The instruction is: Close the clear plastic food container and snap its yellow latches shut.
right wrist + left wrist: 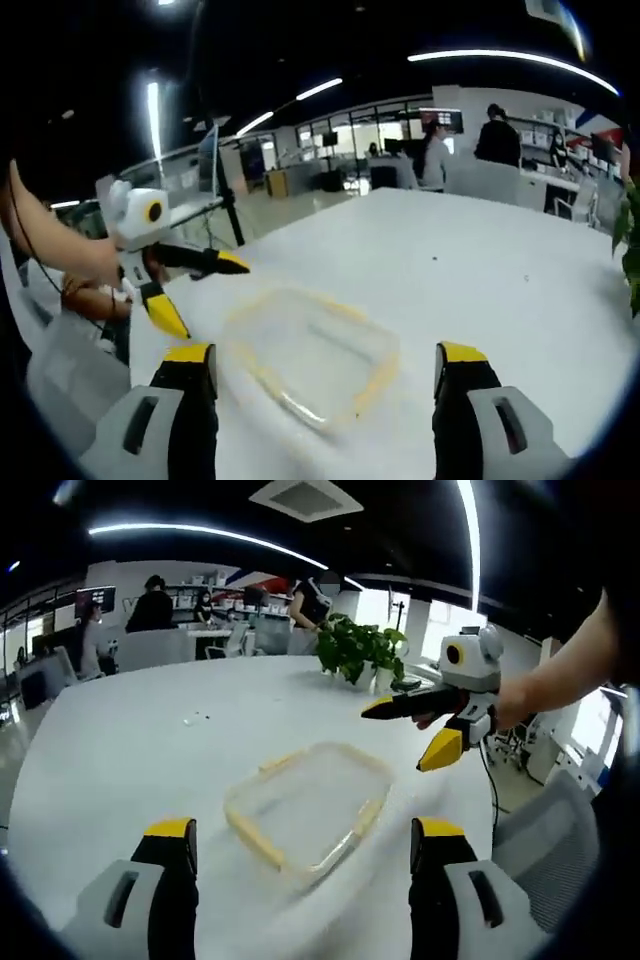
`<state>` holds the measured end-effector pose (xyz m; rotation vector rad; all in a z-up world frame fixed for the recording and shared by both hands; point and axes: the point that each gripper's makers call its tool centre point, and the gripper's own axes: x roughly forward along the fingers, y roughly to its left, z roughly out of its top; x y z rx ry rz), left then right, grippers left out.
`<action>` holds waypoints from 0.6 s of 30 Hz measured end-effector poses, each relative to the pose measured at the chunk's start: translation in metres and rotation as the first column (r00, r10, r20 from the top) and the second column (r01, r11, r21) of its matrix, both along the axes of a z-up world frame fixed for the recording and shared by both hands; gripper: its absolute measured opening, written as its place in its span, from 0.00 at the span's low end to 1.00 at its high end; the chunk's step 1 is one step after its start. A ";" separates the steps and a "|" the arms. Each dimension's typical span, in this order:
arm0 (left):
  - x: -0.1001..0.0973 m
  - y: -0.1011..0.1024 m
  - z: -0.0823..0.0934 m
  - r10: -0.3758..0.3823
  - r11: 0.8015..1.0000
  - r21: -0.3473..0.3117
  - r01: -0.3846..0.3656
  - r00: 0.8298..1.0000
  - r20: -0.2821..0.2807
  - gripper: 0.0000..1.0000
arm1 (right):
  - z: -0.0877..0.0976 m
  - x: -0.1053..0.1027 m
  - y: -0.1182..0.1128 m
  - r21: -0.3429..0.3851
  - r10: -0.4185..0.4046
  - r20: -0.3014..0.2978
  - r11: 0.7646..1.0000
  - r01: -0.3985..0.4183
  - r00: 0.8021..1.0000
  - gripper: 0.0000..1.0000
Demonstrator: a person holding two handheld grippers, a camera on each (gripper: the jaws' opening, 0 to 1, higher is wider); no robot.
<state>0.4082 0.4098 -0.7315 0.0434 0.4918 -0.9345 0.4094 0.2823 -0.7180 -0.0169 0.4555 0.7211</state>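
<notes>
Clear plastic food container with yellow latches, flat on the white table, just past the left gripper and between its wide-open jaws, not touched. Same box just ahead of the right gripper, also wide open and holding nothing. Near table edge close under both tools; lots of bare white top to the left and far side. Seen from the left gripper view: right gripper in the air past the box's right end, and a green plant farther back. Seen from the right gripper view: left gripper beside the box's left end, people standing far off.
</notes>
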 end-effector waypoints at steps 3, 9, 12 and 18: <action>-0.004 0.004 0.003 0.030 1.000 -0.004 -0.030 0.999 0.013 0.88 | 0.003 -0.004 -0.003 0.003 -0.025 0.009 1.000 0.025 1.000 0.90; -0.011 0.015 0.004 0.060 0.998 -0.025 -0.060 0.998 -0.012 0.88 | 0.011 -0.008 -0.012 0.029 -0.055 0.008 0.998 0.055 0.998 0.88; -0.012 0.023 0.005 0.074 0.997 -0.027 -0.074 0.997 -0.016 0.88 | 0.017 -0.010 -0.020 0.035 -0.074 0.016 0.997 0.074 0.997 0.88; -0.016 0.036 0.016 0.109 0.992 -0.055 -0.110 0.994 -0.019 0.87 | 0.030 -0.015 -0.033 0.043 -0.127 0.024 0.991 0.126 0.992 0.85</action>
